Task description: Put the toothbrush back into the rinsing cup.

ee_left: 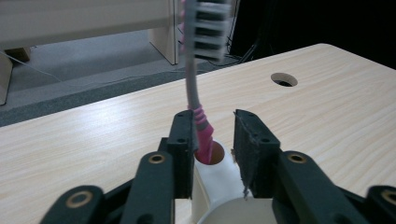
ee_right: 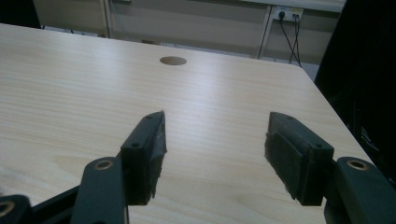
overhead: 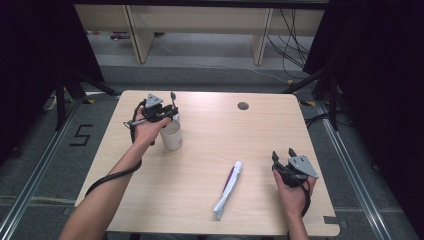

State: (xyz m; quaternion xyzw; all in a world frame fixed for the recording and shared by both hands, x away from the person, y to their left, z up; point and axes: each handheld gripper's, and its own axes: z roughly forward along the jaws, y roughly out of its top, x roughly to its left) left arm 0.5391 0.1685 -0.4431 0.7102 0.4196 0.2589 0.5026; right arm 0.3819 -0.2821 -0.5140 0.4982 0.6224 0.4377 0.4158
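- My table [overhead: 210, 210]: light wood top, round cable hole [overhead: 243, 106] near its far edge.
- White tube with a dark red stripe [overhead: 228, 190] lying flat near me, between my two sides, pointing slantwise.
- Grey floor [overhead: 200, 75] past the table, pale wooden furniture legs [overhead: 137, 35] standing on it.
- Cables [overhead: 292, 40] hanging far right; black stand legs [overhead: 65, 90] at left.
- Number 5 marked on the floor [overhead: 82, 134].
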